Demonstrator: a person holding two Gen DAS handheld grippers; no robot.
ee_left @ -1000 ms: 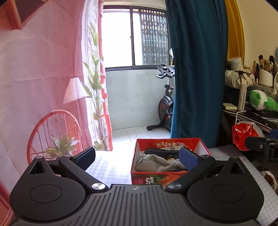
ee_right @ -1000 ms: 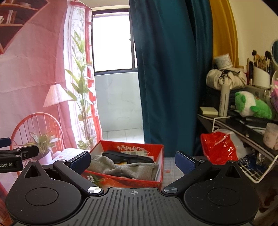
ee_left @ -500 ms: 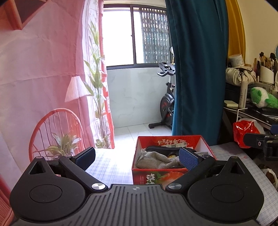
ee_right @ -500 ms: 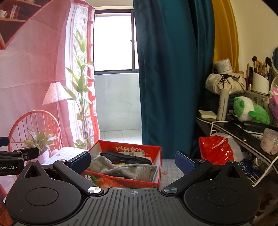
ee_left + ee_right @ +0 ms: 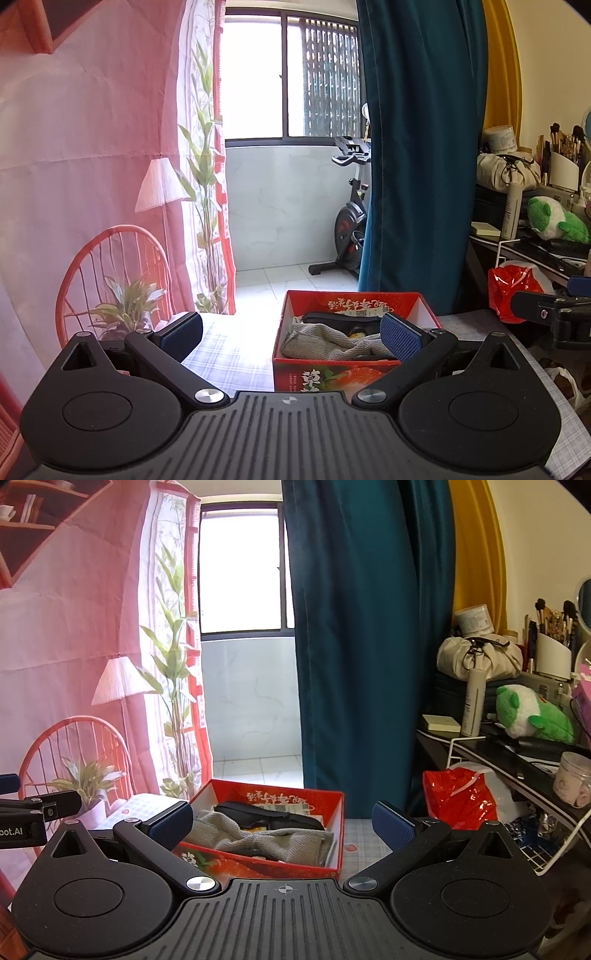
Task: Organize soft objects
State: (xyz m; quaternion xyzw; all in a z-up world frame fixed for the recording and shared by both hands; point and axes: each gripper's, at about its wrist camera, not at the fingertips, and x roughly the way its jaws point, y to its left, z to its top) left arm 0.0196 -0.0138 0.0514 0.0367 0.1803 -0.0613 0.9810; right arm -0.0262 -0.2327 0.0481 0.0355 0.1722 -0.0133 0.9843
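Item: red box (image 5: 354, 373), cardboard, open-topped, printed with fruit and characters, on a checked tablecloth (image 5: 225, 354). Contents: one grey cloth (image 5: 325, 341), coarse knit, rumpled, lying across the near side; one black pouch (image 5: 266, 814), smooth, long and flat, behind it; a small yellow-and-black thing between them, too hidden to name. Left gripper (image 5: 291, 332): jaws spread wide, blue ribbed pads, nothing between them, raised short of the box. Right gripper (image 5: 282, 821): likewise spread and empty, to the box's right. Change over the last second: both views had drawn back and risen slightly, the box sitting lower and a little farther in each, its contents unmoved. Judged meaning: both tools were clear of the box with no soft item in hand, so the sorting looked either between picks or near its end. Surroundings: teal curtain (image 5: 417, 147), heavy folds; pink sheer drape (image 5: 92, 147); green-and-white plush (image 5: 528, 716) on a side shelf, well apart; crinkled red bag (image 5: 458, 797).
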